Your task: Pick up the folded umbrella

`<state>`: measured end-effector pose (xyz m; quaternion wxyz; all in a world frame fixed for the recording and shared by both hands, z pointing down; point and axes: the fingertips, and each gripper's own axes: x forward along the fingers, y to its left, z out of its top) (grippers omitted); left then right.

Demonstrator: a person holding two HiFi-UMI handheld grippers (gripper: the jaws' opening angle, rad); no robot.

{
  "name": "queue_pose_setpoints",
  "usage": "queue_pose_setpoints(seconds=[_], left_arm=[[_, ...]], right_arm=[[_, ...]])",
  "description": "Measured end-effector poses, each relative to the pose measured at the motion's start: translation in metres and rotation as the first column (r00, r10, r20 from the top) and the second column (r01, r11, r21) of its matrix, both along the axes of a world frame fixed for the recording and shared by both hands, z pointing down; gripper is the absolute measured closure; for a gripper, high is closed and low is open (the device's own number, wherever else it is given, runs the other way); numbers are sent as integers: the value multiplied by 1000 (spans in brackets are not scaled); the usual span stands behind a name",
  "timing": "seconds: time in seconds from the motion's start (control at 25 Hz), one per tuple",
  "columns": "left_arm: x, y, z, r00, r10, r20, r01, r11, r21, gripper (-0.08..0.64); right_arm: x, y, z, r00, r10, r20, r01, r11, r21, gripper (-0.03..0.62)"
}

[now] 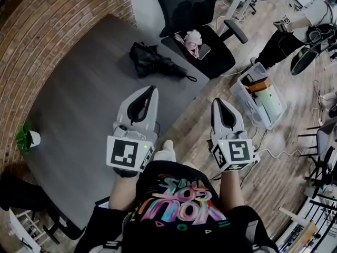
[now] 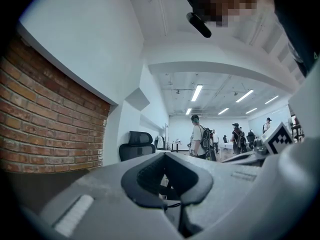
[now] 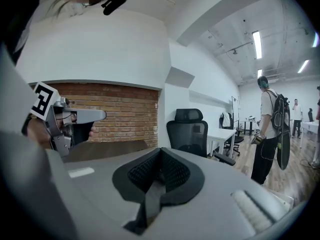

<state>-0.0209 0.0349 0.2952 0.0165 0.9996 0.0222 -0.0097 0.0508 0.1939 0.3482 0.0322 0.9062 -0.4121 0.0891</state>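
The folded black umbrella [image 1: 157,61] lies on the far part of the grey table [image 1: 79,115], its strap end pointing right. My left gripper [image 1: 152,89] hovers over the table's right side, a short way short of the umbrella, jaws together and empty. My right gripper [image 1: 218,101] is beside it, past the table's edge over the wooden floor, also shut with nothing held. In the left gripper view the left gripper [image 2: 166,154] points level at a distant room. The right gripper [image 3: 161,150] points toward a black chair. The umbrella does not show in either gripper view.
A black office chair [image 1: 202,46] with a pink bundle [image 1: 190,40] on its seat stands just behind the table. A small potted plant [image 1: 26,137] sits at the table's left edge. A plastic bin [image 1: 258,96] is on the floor at right. A person [image 3: 270,129] stands nearby.
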Motion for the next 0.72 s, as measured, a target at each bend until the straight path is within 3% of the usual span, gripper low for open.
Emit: queue_pose_setpoints(seconds=[0.4, 0.56, 0.72], left_arm=[[7, -24, 16, 999, -45, 7, 45, 998, -35, 558], [16, -41, 21, 994, -110, 17, 111, 993, -42, 558], [26, -65, 23, 975, -222, 28, 223, 974, -40, 558]], right_arm=[[13, -18, 20, 999, -22, 23, 23, 999, -41, 592], [35, -37, 27, 997, -74, 34, 75, 996, -39, 592], [62, -72, 32, 982, -180, 49, 182, 983, -34, 592]])
